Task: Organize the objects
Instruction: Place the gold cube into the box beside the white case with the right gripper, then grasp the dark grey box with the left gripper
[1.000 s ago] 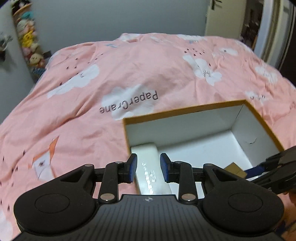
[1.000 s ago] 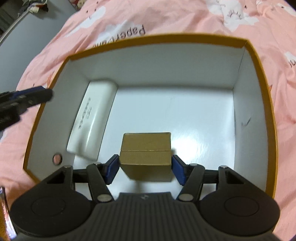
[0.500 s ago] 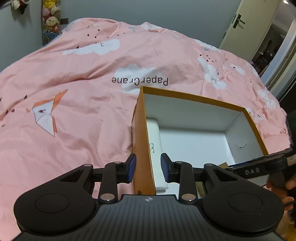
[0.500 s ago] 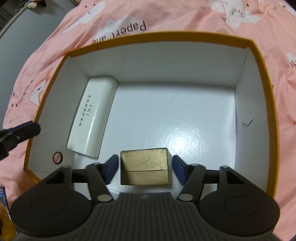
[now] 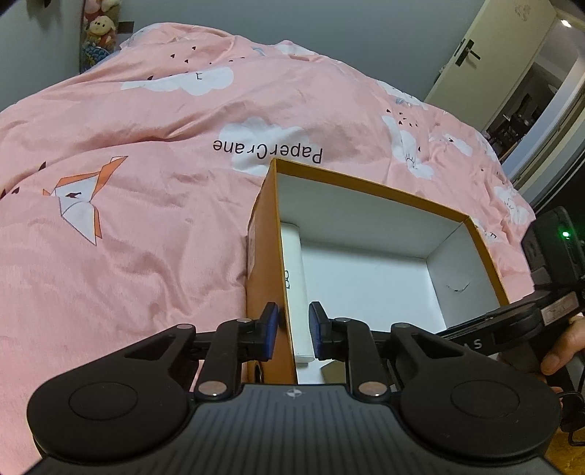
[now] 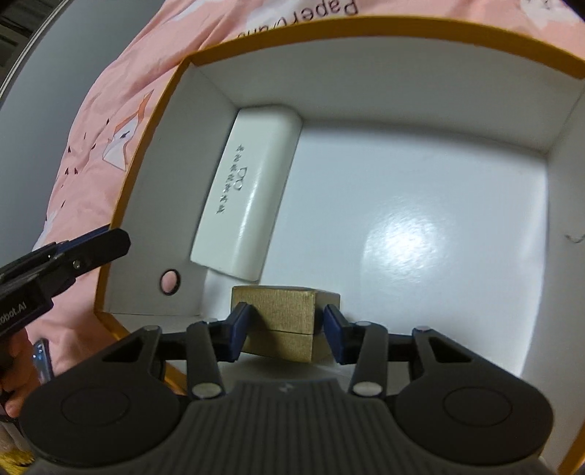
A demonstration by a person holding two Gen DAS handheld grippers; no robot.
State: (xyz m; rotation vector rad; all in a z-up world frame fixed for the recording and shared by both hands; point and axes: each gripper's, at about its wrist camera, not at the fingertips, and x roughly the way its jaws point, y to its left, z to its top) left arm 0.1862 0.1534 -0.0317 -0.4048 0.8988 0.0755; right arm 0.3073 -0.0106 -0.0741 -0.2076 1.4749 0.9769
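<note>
Open orange cardboard box with white interior (image 6: 420, 204), resting on my pink bedspread. Inside: glossy white rounded case (image 6: 248, 193), flat along the left wall; small gold cardboard box (image 6: 281, 321), near edge.

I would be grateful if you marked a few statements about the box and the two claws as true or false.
1. The white case lies along a side wall of the big box. True.
2. The gold box sits between the right claw's fingers. True; its jaws have just been closing on it.
3. The big box stands on a bare wooden table. False: it rests on a pink bedspread.
4. The left claw reaches into the middle of the big box. False: it straddles a side wall, and its jaws have just been closing around it.
5. The big box is orange inside. False: white inside, orange outside.
</note>
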